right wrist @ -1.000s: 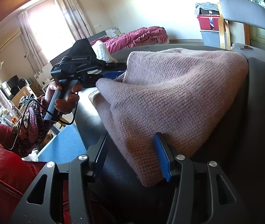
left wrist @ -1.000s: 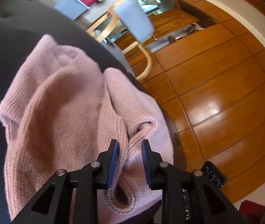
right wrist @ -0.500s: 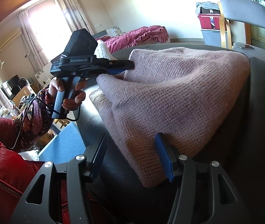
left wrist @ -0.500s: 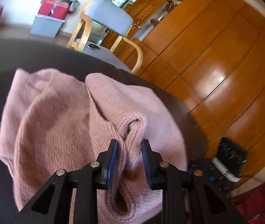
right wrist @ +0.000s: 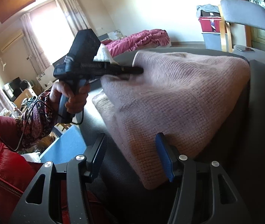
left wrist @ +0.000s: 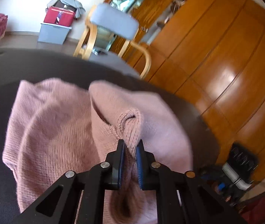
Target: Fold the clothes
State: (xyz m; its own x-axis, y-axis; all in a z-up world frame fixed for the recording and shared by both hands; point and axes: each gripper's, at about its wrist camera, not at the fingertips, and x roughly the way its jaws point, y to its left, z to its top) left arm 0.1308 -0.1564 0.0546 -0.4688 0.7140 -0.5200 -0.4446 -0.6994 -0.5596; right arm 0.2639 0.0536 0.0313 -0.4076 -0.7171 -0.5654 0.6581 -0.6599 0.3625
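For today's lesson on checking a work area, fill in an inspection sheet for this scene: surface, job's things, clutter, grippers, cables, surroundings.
Surface: dark padded top, partly covered.
Job's things: pink knitted sweater, bunched, not yet flat.
Clutter: phone at the far edge.
Grippers: left gripper has just closed on a ribbed fold of the sweater; right gripper open, sweater corner between its jaws, unpinched.
Cables: black cable hangs from the left handle.
Surroundings: grey chair, wooden cupboards, red box, bed.
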